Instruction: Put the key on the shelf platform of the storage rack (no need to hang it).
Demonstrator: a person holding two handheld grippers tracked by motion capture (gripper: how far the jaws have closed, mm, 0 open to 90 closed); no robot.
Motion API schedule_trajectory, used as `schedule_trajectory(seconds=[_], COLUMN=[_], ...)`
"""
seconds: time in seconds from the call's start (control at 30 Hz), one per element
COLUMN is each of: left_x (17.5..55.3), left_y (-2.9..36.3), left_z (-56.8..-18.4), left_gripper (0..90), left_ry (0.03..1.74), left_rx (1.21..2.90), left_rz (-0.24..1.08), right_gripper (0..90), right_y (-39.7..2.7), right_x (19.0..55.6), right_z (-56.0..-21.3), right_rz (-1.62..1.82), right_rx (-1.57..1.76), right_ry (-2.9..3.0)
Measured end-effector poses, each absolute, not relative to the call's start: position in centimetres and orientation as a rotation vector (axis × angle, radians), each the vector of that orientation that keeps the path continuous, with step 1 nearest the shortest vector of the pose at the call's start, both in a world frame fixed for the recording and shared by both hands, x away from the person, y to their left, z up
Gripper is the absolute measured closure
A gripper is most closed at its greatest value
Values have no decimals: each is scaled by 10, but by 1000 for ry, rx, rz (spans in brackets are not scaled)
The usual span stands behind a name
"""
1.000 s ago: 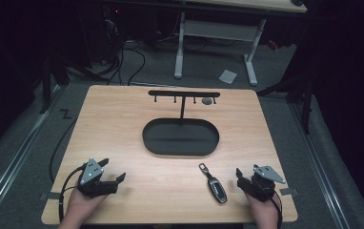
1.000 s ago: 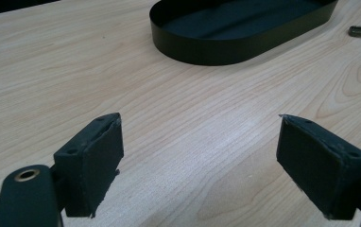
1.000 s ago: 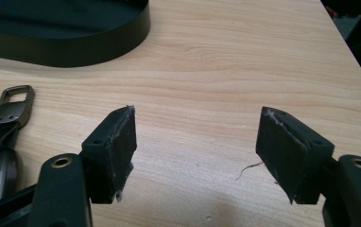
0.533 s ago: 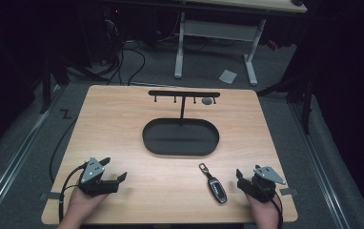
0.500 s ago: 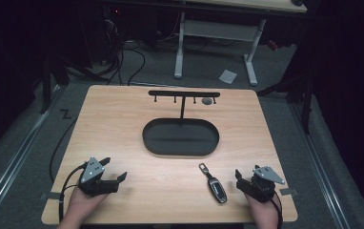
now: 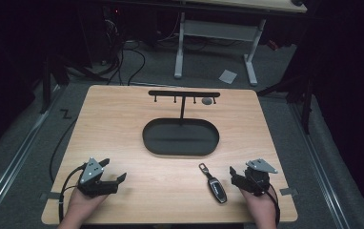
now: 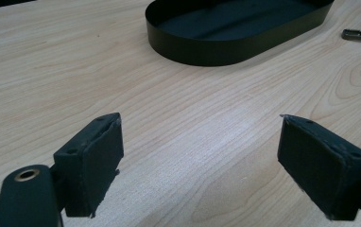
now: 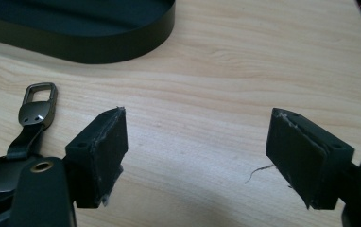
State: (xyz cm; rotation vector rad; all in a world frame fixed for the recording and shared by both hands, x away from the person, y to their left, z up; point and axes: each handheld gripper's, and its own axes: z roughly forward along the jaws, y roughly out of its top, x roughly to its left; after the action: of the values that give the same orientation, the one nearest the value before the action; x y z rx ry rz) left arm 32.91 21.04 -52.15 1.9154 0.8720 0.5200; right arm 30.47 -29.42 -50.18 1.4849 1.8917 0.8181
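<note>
black key fob [image 6: 217, 189], strap, metal clasp

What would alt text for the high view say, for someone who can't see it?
A person's two hands rest at the near edge of a wooden table, each holding a black claw: the left claw and the right claw, both open and empty. A car key lies beside the right claw, and a black oval tray with a hook rack stands behind.

Pale matt wood-grain table [image 6: 123, 124], matt black tray [image 6: 146, 138], glossy key fob [image 6: 217, 189] with metal clasp.
</note>
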Motion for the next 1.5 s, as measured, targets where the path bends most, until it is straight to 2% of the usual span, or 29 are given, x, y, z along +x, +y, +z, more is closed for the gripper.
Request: schedule_trajectory(seconds=[0.47,1.03,1.5], left_x=[330,330,330], left_y=[214,211,210], left_z=[-518,-518,-518], left_gripper=[158,158,158], left_ry=[860,849,842], left_rx=[1899,1900,1911], left_rz=[514,513,508], right_gripper=[223,181,180], right_y=[-285,-247,-225], right_x=[301,277,264], right_z=[-501,-488,-511], right_rz=[731,863,865], right_rx=[1525,1401,1374], right_ry=[1981,2033,2149])
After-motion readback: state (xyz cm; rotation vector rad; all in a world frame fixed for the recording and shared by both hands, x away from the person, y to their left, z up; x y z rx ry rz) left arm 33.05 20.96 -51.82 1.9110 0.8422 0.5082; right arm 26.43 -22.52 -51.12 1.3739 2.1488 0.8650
